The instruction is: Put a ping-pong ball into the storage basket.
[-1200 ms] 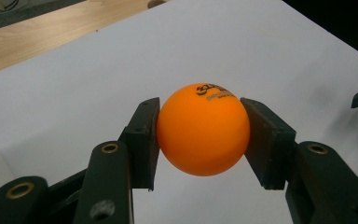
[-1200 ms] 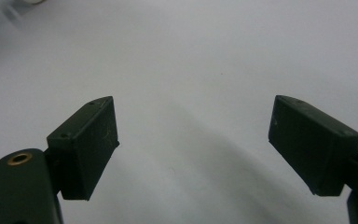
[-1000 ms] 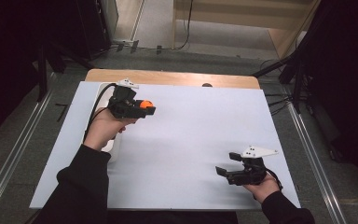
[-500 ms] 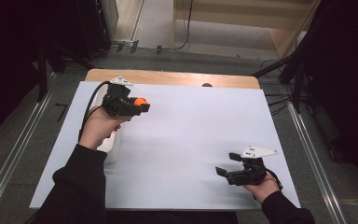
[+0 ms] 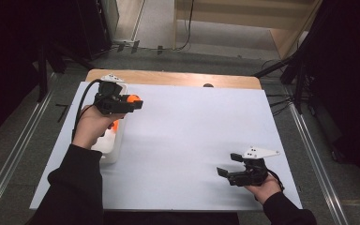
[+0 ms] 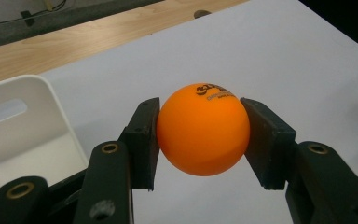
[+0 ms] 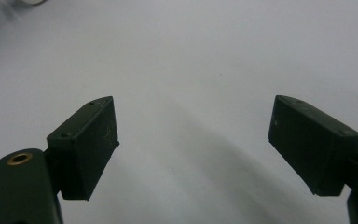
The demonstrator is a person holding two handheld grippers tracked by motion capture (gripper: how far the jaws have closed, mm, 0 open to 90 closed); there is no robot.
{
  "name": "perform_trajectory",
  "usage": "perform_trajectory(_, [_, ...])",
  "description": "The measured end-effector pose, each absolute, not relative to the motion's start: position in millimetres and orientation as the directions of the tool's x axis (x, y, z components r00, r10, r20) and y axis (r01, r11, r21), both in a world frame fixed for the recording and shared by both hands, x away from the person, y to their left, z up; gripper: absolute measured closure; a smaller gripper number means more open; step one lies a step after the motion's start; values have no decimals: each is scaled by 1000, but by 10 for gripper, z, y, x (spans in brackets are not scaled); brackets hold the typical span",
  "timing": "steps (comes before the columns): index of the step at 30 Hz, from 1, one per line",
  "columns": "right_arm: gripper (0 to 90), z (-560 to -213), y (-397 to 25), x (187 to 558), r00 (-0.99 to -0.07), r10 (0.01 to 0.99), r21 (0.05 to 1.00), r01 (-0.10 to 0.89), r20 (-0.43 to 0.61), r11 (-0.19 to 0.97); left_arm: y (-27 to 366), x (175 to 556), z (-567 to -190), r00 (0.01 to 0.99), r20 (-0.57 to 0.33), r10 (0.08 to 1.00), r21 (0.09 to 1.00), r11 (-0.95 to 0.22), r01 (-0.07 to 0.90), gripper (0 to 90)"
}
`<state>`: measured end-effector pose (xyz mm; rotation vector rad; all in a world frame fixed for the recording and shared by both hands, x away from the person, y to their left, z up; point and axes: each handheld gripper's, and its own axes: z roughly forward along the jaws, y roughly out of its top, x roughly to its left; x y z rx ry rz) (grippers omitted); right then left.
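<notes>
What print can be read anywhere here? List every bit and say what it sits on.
Orange ball, clamped between the left gripper's fingers: dark print near its top, too small and curved away to read.
White bin: no text.
White table sheet: no text.

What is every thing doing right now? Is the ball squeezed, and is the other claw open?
left gripper: shut on the orange ball, held above the table.
orange ball: clamped between both jaws, off the surface.
right gripper: open, jaws wide apart, nothing between them.
white bin: upright, open top, beside the left gripper.
white table cover: lying flat.
</notes>
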<state>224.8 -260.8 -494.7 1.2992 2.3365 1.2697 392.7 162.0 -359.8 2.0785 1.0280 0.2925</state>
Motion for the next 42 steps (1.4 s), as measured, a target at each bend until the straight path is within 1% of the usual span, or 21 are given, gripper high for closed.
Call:
perform_trajectory(13, [143,-4946,-2603,2250,-602,765,752,608,229,254,1805,3953,-3572,592,-114,798,733,-335,592,510])
perform_trajectory(27, [143,-4944,-2583,2268,-609,761,752,605,225,262,1986,3984,-3601,545,-125,829,734,-292,613,510])
perform_trajectory(39, [143,-4940,-2578,2285,-611,759,751,605,225,264,2110,4029,-3647,474,-140,870,732,-231,641,510])
perform_trajectory(42, [143,-4940,-2579,2282,-608,761,751,606,226,261,2133,4042,-3656,457,-128,880,736,-225,639,510])
